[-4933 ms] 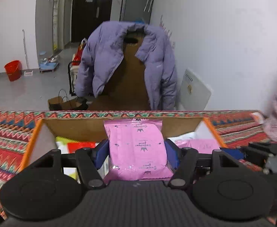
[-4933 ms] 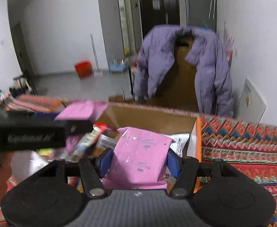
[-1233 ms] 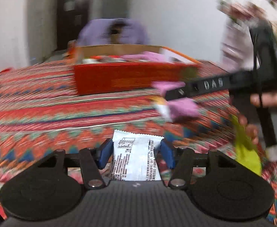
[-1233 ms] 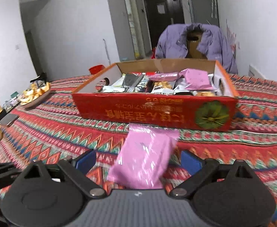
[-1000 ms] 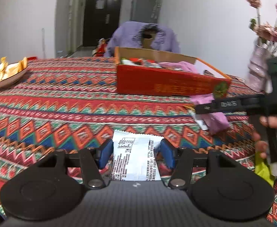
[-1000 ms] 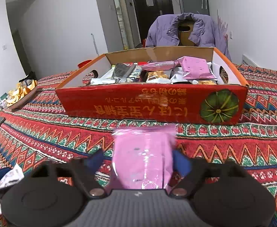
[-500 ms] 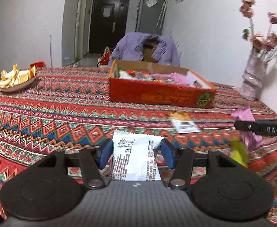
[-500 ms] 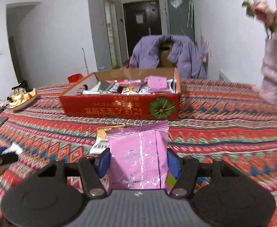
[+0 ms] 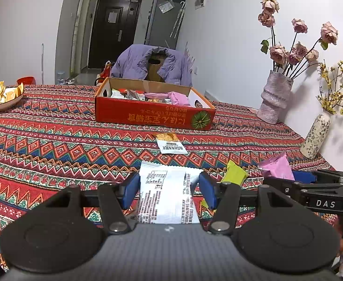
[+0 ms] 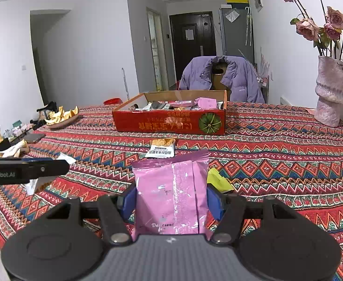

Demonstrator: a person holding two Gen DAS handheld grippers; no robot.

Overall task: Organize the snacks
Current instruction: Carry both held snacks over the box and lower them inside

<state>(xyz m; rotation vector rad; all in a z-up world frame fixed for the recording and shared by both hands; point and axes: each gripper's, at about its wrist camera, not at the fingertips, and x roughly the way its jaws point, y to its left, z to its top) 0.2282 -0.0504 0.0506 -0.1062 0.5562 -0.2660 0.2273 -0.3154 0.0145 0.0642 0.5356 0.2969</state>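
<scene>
My left gripper [image 9: 169, 189] is shut on a white snack packet [image 9: 168, 196] with black print, held above the patterned tablecloth. My right gripper [image 10: 171, 197] is shut on a pink snack packet [image 10: 171, 194]; it also shows at the right of the left wrist view [image 9: 276, 168]. A red cardboard box [image 9: 152, 116] full of snacks stands far across the table, also in the right wrist view [image 10: 171, 121]. An orange and white packet [image 9: 170, 142] lies in front of the box. A yellow-green packet [image 9: 234, 175] lies on the cloth between the grippers.
A pink vase [image 9: 274, 96] with roses and a small flowered vase [image 9: 315, 135] stand at the right. A bowl of orange peels [image 9: 3, 94] sits far left. A chair with a purple jacket [image 9: 151, 64] stands behind the box. A phone and clutter [image 10: 31, 138] lie left.
Both grippers have pulled back from the box, which now looks farther away. Each keeps hold of its packet. The yellow-green and orange-white packets now lie on the cloth.
</scene>
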